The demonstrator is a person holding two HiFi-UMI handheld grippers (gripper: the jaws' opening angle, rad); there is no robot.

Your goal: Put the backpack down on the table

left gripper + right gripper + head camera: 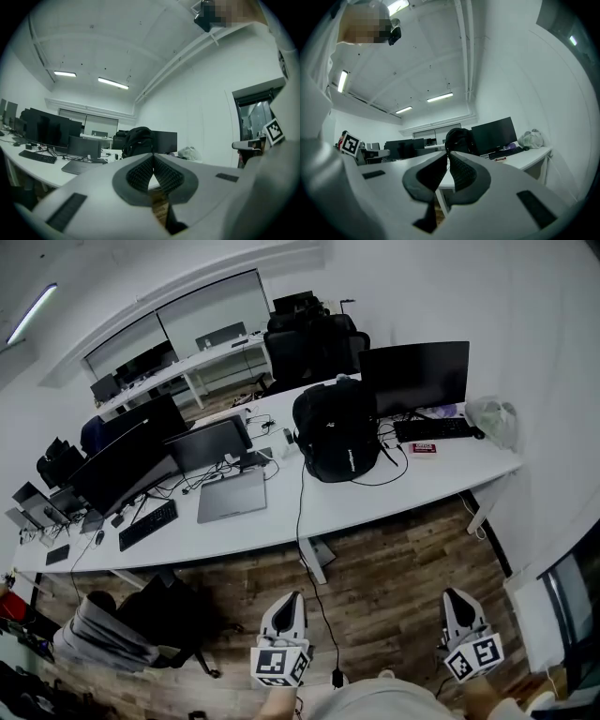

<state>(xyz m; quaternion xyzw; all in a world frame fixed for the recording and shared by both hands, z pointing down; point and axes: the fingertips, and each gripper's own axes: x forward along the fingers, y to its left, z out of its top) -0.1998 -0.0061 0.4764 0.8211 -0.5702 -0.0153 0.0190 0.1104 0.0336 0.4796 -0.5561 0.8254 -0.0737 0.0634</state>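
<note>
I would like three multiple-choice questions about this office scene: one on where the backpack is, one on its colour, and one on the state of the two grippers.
1. Where is the backpack?
A. On the floor
B. On the white table, in front of a dark monitor
C. On a chair

2. What colour is the backpack?
A. Red
B. Yellow
C. Black

3. How are the left gripper and the right gripper?
A. Both shut and empty
B. Both wide open
C. Each shut on a strap

Answers:
1 B: the head view shows it standing upright on the tabletop.
2 C: its fabric is black in every view.
3 A: in each gripper view the jaws meet with nothing between them, and the head view shows both grippers over the floor, apart from the table.
</note>
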